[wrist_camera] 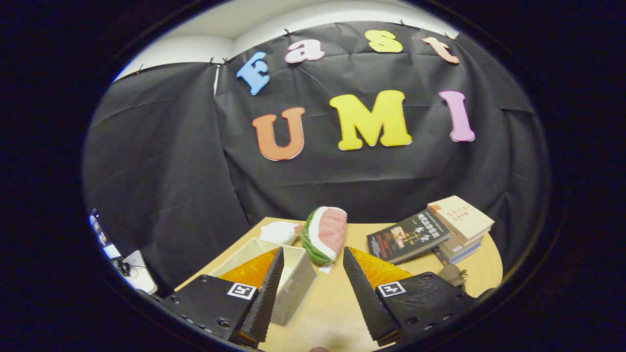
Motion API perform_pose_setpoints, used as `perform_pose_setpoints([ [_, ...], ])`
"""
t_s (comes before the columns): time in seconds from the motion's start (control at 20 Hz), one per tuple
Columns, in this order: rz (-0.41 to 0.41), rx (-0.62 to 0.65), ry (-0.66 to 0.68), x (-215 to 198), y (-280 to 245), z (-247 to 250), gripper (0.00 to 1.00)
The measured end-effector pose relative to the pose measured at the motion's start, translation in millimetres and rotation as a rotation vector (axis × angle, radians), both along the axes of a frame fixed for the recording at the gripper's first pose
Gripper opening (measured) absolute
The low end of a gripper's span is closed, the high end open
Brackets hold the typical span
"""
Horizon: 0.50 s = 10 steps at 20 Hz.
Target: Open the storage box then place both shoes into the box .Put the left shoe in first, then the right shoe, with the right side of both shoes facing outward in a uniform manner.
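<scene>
The gripper (313, 259) hangs above a wooden table (332, 308) with its two fingers spread wide apart and nothing held between them. The storage box (298, 281), a pale, square container whose top looks open from here, sits on the table at the left, partly hidden behind the left finger (266, 293), so it lies under and just beyond that finger rather than in the gap. Bare tabletop shows between the fingers. Just ahead of the gap, a little farther off, stands a watermelon-slice toy (325, 233) (green rind, pink flesh), upright and tilted slightly. To its left, beyond the box, lies a small white object (279, 231) whose kind I cannot tell. Farther right, a dark-covered book (407, 235) lies flat beside a stack of books (462, 225). A small brownish thing (454, 275) rests near the right finger (364, 288), just behind it.
</scene>
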State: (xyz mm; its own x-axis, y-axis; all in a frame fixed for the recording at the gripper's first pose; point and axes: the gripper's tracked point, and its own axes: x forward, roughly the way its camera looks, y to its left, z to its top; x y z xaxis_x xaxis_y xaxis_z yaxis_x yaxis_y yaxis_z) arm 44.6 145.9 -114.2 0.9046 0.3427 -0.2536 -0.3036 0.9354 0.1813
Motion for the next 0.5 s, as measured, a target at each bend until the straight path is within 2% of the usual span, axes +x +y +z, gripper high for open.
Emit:
perform_pose_setpoints([
  [0.15, -0.066, -0.027, 0.042, -4, -45, -24, 0.78],
  [0.3, -0.110, -0.025, 0.107, -1, -77, -57, 0.88],
  [0.5, -0.159, -0.055, 0.204, 7, -106, -111, 0.88],
])
